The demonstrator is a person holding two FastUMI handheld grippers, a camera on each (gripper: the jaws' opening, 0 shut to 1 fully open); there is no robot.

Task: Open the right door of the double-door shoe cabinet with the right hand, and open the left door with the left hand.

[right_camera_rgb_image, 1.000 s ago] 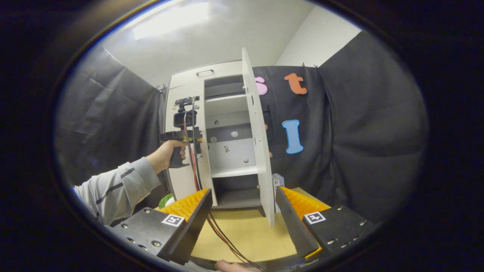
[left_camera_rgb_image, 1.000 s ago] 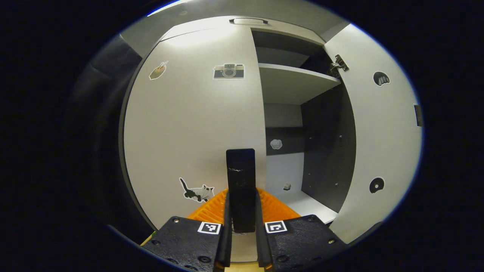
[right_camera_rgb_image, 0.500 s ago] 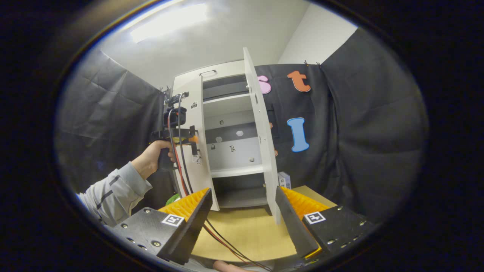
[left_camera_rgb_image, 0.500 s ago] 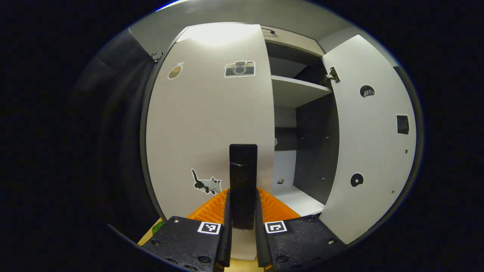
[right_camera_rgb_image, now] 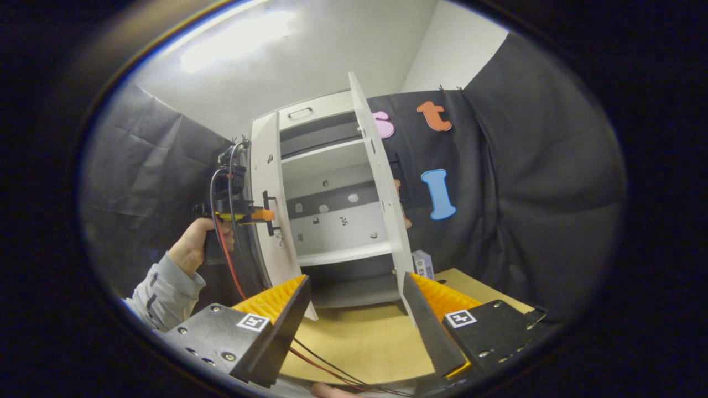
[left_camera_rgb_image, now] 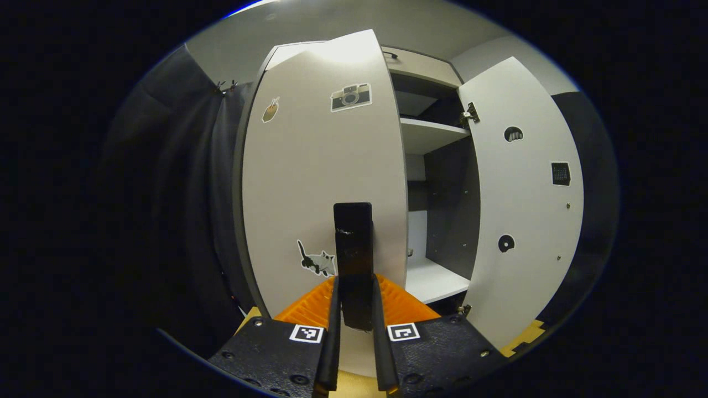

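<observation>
The left gripper is closed on the black handle of the left door, with both fingers pressed against the handle's sides. The handle stands upright near the door's free edge, low on the panel beside a cat sticker. In the right gripper view, the left door stands partly swung out from the shoe cabinet, which sits at the far edge of the counter.

The right gripper is open and holds nothing, clear of the right door, which stands wide open.

The door is probably a light, rigid board on hinges. It should swing freely in an arc. Grip the handle, not the panel edge. Hinge resistance cannot be judged from these views.
</observation>
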